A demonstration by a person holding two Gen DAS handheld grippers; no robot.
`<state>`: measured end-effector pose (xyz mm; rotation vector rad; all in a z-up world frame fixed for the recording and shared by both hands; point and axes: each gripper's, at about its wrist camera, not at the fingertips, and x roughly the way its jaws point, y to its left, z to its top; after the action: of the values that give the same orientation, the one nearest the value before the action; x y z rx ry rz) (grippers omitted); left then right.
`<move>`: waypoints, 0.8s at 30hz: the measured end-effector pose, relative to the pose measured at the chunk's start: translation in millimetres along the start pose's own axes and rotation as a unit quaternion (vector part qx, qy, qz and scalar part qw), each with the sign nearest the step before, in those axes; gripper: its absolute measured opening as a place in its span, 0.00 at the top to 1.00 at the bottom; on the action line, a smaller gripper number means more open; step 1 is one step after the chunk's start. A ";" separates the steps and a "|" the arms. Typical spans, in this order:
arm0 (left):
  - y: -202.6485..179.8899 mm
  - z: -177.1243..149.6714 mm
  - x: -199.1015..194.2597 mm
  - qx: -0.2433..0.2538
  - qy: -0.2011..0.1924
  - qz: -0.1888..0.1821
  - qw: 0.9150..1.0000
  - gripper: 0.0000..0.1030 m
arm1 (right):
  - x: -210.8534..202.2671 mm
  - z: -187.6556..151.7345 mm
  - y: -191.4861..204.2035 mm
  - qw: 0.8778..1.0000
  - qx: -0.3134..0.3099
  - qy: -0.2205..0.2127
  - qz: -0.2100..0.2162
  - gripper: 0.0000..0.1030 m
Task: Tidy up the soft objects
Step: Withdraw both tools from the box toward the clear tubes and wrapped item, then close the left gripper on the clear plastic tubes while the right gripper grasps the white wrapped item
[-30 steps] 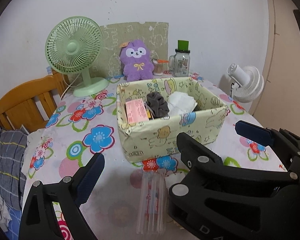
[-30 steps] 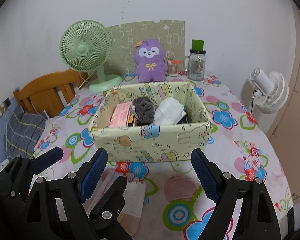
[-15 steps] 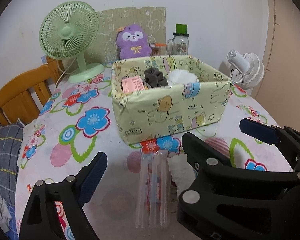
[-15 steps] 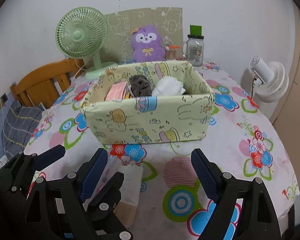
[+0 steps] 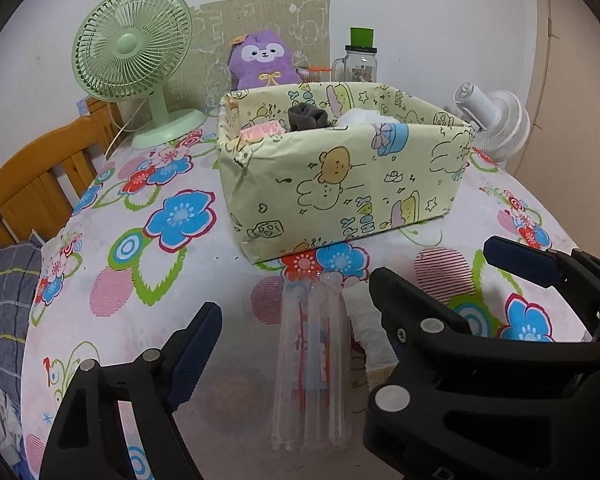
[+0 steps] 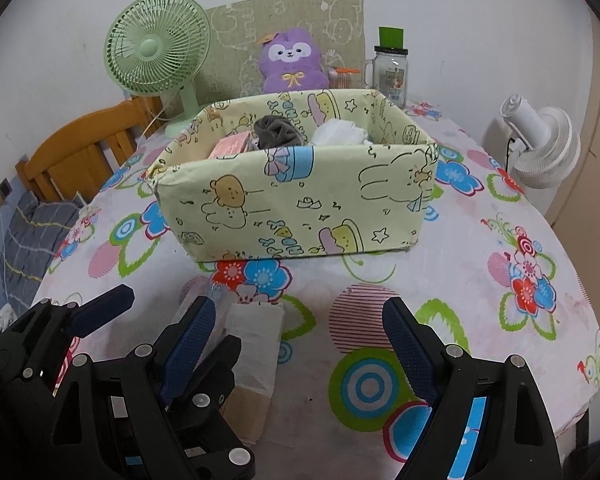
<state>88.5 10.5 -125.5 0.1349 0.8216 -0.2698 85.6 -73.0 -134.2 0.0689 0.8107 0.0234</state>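
Clear plastic packet [image 5: 310, 364] flat on desk [image 5: 132, 280] before box [image 5: 340, 184], between narrowing, untouching jaws of left hand-held gripper [image 5: 288, 316]; right hand-held gripper [image 6: 300, 332] agape, empty. Risk: slippery film sliding out, or neighbouring white packet [image 6: 256, 340] pinched too.

You have a pale yellow box [image 6: 300, 204] printed with cartoon bears and rabbits, on a desk [image 6: 480, 248] cloth of blue, red and green flowers; behind stand a mint-green fan [image 6: 158, 48] and purple plush [image 6: 292, 62].
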 end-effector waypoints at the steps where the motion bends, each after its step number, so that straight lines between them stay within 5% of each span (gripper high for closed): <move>1: 1.2 -0.5 0.8 -0.002 0.001 0.000 1.000 0.18 | 0.6 0.0 0.1 1.000 0.000 0.001 0.000 0.15; 24: 11.8 -8.4 17.7 -0.010 0.030 -0.006 0.999 0.44 | 19.6 -6.3 4.2 0.999 0.007 0.032 0.000 0.15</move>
<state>97.6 20.4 -144.1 0.1197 0.8852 -0.2707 94.6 -67.6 -152.5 0.0813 0.8750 0.0202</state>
